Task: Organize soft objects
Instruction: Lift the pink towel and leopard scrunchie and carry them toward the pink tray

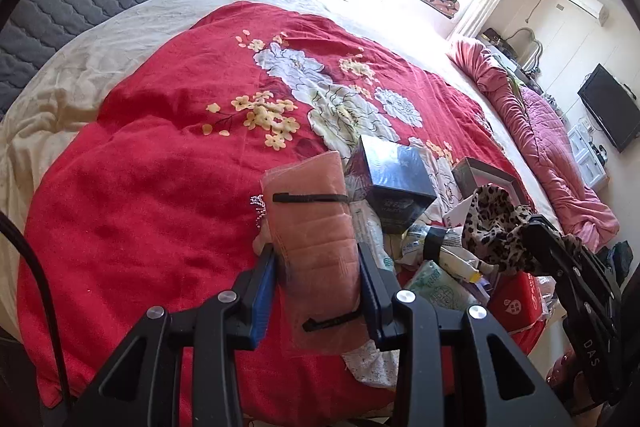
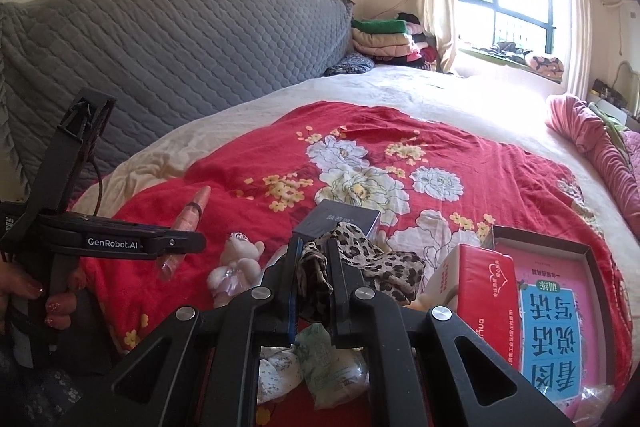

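Across the bed (image 2: 460, 95), over its red floral blanket (image 1: 160, 167), clutter crowds the near edge: a dark box (image 1: 394, 183), tissue packs, a small plush bear (image 2: 236, 263). Each tool grips something soft. The left tool (image 1: 318, 291) pinches a bagged pink towel (image 1: 316, 227) from both sides; that slick wrapper could slide out of a loose grip. The right tool (image 2: 312, 275) is pressed onto a leopard-print scarf (image 2: 384, 267), whose trailing end may snag and drag the pile along.

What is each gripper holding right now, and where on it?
The left gripper clamps the bagged pink towel across its lower half. The right gripper pinches the leopard-print cloth at one bunched end.
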{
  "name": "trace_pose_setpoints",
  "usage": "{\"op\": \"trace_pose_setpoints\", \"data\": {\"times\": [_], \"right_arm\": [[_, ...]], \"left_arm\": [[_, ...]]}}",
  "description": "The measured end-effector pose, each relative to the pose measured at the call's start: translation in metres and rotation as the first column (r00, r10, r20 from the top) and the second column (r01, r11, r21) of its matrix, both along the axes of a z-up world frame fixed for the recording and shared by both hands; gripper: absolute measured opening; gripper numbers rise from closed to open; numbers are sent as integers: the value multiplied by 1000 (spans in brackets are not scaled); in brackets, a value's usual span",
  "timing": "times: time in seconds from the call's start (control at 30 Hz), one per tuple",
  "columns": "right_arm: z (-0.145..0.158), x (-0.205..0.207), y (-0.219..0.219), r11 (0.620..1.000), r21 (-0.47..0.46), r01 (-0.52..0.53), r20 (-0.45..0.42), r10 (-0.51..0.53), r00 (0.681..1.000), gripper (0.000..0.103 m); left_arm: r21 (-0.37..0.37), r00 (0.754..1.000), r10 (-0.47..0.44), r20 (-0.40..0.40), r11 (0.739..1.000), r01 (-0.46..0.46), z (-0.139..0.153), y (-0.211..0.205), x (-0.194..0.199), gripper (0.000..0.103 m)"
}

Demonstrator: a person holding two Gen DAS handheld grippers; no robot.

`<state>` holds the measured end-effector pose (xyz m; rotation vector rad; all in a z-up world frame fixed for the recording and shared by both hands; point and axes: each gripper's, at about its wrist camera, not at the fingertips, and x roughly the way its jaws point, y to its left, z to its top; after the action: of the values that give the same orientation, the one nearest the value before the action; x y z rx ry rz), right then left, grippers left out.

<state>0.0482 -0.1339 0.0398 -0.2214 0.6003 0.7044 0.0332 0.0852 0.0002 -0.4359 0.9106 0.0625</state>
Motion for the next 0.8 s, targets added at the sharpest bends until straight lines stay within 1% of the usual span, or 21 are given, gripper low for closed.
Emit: {"op": "trace_pose_setpoints", "data": {"times": [0.1,0.27,0.37,0.5,0.8], "right_arm": [[5,-3,-4,1000,13,6,9,-6,1000,10],[12,-8,-12,999,28,18,20,-18,1000,10],[18,-10,-18,999,43,29,31,-31,999,10],[28,-11,-31,996,68,52,49,-55,997,10],[47,-12,-69,984,125,123,93,-135,986,10]], "left_arm": [[19,1000,-17,9,1000,16,8,-10,-2,38],[59,997,-70,31,996,68,24,-37,-3,38],[69,995,-98,37,993,95,32,-52,-3,38],[94,988,-149,43,985,145,42,-75,1,38],[160,971,-229,68,963,216,71,-122,10,38]]}}
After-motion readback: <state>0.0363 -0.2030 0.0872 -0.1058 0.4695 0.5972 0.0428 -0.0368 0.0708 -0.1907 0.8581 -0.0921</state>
